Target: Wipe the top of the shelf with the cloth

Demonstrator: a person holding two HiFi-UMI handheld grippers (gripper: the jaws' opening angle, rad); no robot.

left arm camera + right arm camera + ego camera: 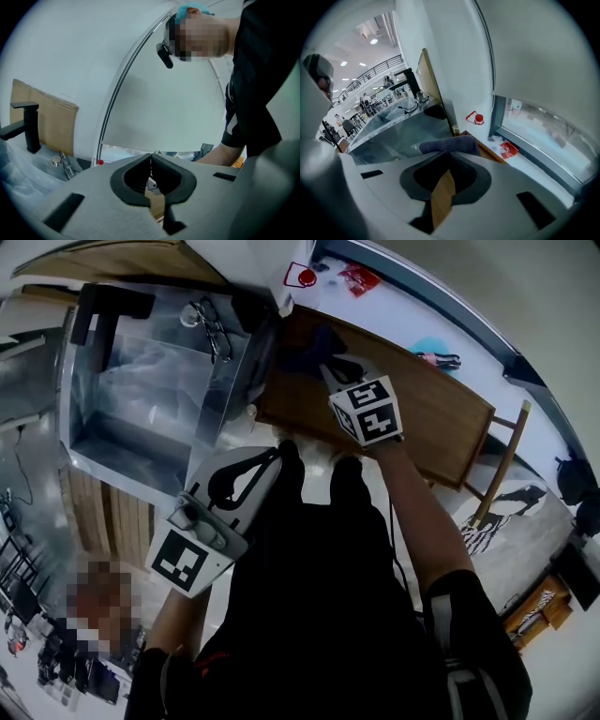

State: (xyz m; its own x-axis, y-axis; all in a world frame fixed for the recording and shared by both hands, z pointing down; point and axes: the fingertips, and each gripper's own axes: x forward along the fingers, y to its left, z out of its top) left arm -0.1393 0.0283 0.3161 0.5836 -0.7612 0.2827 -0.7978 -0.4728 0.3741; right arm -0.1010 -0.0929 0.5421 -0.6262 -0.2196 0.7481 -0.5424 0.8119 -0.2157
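Right gripper (451, 153): jaws pinched together on a fold of the dark blue cloth (443, 146), which bunches just past the tips. The cloth lies on top of the shelf (427, 423), at the end nearest the sink (141, 418) (the head view puts it toward the wall-side corner of that end). Wood of the shelf top shows through the gap behind the jaws, so the gripper is low over the surface. Cloth-to-wood contact looks likely, not certain.

Left gripper (151, 155): jaws closed tip to tip, nothing between them. It is held off the shelf on its sink side, pointing up at the wall. Idle.

Progress (a judgement): the cloth is gripped and set at one end of the top, so the wipe is at a stroke's start or turn. The rest of the top runs away from the sink as bare brown wood. No dust or streaks show, so wiped and unwiped areas cannot be told apart. Left to do: passes along the full length.
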